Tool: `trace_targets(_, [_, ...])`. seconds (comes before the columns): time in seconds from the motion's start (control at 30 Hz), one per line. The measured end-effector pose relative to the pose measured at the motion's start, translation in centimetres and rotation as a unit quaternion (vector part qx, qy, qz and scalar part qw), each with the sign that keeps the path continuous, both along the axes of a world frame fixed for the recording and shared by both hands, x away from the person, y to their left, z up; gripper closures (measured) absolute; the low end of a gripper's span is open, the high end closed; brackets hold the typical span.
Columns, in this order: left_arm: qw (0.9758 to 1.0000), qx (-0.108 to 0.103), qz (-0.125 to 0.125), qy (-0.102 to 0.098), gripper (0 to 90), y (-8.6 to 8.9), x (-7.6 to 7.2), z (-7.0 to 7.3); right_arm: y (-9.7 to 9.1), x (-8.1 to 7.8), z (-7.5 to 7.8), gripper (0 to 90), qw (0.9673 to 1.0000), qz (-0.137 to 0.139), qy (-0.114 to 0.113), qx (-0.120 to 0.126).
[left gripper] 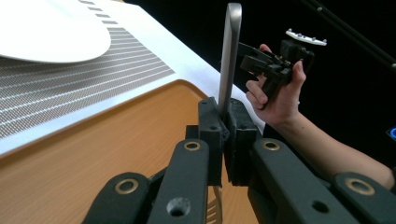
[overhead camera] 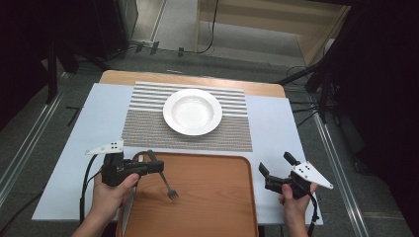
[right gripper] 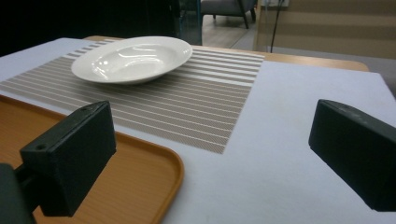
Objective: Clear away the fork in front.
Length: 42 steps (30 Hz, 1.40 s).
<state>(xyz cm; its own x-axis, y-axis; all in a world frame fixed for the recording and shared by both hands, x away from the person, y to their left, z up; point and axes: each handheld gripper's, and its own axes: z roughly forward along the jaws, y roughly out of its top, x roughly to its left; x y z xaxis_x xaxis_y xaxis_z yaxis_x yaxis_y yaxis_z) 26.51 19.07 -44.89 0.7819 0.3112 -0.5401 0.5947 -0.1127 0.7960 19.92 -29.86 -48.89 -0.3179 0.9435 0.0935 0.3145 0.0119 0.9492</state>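
Fork [overhead camera: 169, 187]: clamped by the handle in left gripper [overhead camera: 157, 166], tines down over the near left part of tray [overhead camera: 217, 207]. Right gripper [overhead camera: 274, 169]: jaws wide apart, nothing between, held over the table's [overhead camera: 276, 128] near right corner beside the tray. Tray: orange, at the near edge. Beyond it: striped mat [overhead camera: 148, 123] bearing white plate [overhead camera: 192, 111]. Table: pale sheet over a wooden top. Surroundings: grey floor, cables, dark stands either side, wooden furniture at the far end.
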Motion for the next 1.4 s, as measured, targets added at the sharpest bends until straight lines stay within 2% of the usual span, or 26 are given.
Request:
trace_targets(0.37, [0.9994, 0.008, -0.026, 0.021, 84.6, 0.1, -0.2, -0.3, -2.5, -1.9, -0.6, 0.0, 0.9995, -0.029, 0.007, -0.009])
trace_targets(0.53, [0.9994, 0.008, -0.018, 0.029, 84.3, 0.1, 0.2, -0.6, -3.6, -2.1, -0.8, 0.0, 0.9990, -0.044, 0.005, -0.005])
trace_targets(0.6, [0.9995, 0.017, 0.000, 0.025, 83.2, 0.1, 0.4, -0.8, -3.6, -2.0, -0.9, 0.0, 0.9989, -0.045, 0.006, -0.007])
trace_targets(0.67, [0.9979, 0.054, 0.036, 0.003, 79.4, 0.0, 0.3, -0.8, -3.6, -1.9, -1.0, 0.0, 0.9989, -0.045, 0.006, -0.010])
trace_targets(0.73, [0.9968, 0.066, 0.046, -0.002, 77.2, 0.1, 0.5, -1.0, -3.5, -1.8, -1.1, 0.0, 0.9988, -0.047, 0.008, -0.014])
trace_targets(0.8, [0.9932, 0.093, 0.067, -0.015, 74.1, -0.1, 0.4, -1.2, -3.5, -1.7, -1.1, 0.0, 0.9987, -0.048, 0.008, -0.014])
trace_targets(0.87, [0.9911, 0.107, 0.077, -0.017, 71.5, -0.2, 0.6, -1.5, -3.7, -1.6, -1.2, 0.0, 0.9986, -0.051, 0.009, -0.014])
trace_targets(0.93, [0.9875, 0.128, 0.090, -0.020, 68.4, -0.4, 0.7, -1.8, -3.8, -1.6, -1.3, 0.0, 0.9986, -0.051, 0.008, -0.014])
trace_targets(1.03, [0.9866, 0.135, 0.089, -0.018, 65.5, -0.6, 0.8, -2.1, -3.8, -1.5, -1.4, 0.0, 0.9985, -0.053, 0.010, -0.013])
trace_targets(1.07, [0.9849, 0.148, 0.088, -0.021, 64.2, -0.8, 0.9, -2.4, -3.8, -1.5, -1.4, 0.0, 0.9985, -0.053, 0.011, -0.012])
trace_targets(1.17, [0.9818, 0.169, 0.083, -0.023, 60.2, -1.2, 1.0, -2.8, -3.8, -1.4, -1.5, 0.0, 0.9985, -0.051, 0.012, -0.014])
trace_targets(1.23, [0.9808, 0.179, 0.075, -0.022, 58.7, -1.4, 1.0, -3.1, -3.7, -1.4, -1.5, 0.0, 0.9984, -0.053, 0.012, -0.020])
trace_targets(1.4, [0.9788, 0.192, 0.069, -0.022, 57.6, -1.5, 1.0, -3.4, -3.9, -1.3, -1.6, 0.0, 0.9983, -0.054, 0.014, -0.016])
